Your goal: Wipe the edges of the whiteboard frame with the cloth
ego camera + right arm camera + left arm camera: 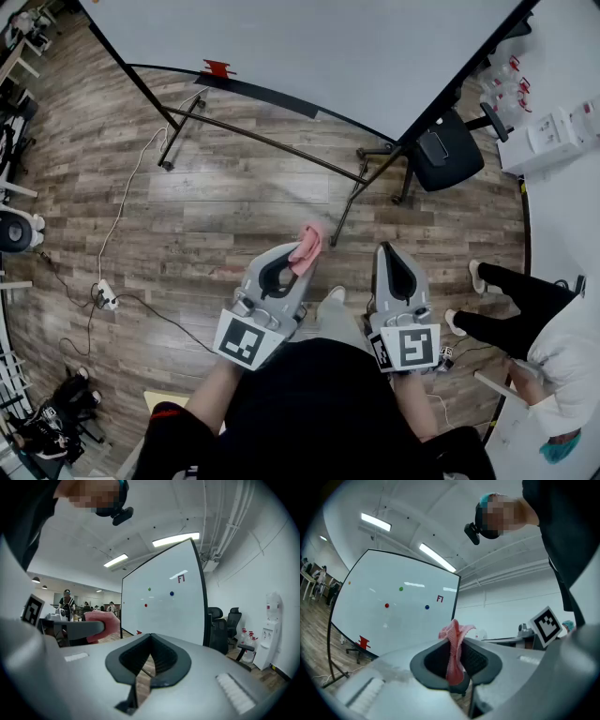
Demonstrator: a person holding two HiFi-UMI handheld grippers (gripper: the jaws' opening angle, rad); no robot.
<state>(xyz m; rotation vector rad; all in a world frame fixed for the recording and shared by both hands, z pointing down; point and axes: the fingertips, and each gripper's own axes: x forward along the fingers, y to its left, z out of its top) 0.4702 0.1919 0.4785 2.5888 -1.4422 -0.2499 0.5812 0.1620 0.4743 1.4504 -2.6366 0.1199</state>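
Observation:
The whiteboard stands ahead on a black wheeled stand, with a black frame edge on its right side. My left gripper is shut on a pink cloth, which sticks up between its jaws in the left gripper view as a pink cloth. My right gripper hangs beside it, shut with nothing between the jaws. Both are held low, well short of the board. The right gripper view shows the whiteboard and the pink cloth at left.
A red eraser sits on the board's tray. A black office chair stands at the board's right corner. A white counter with bottles lies right. A person in white stands close on the right. A cable and power strip lie on the floor at left.

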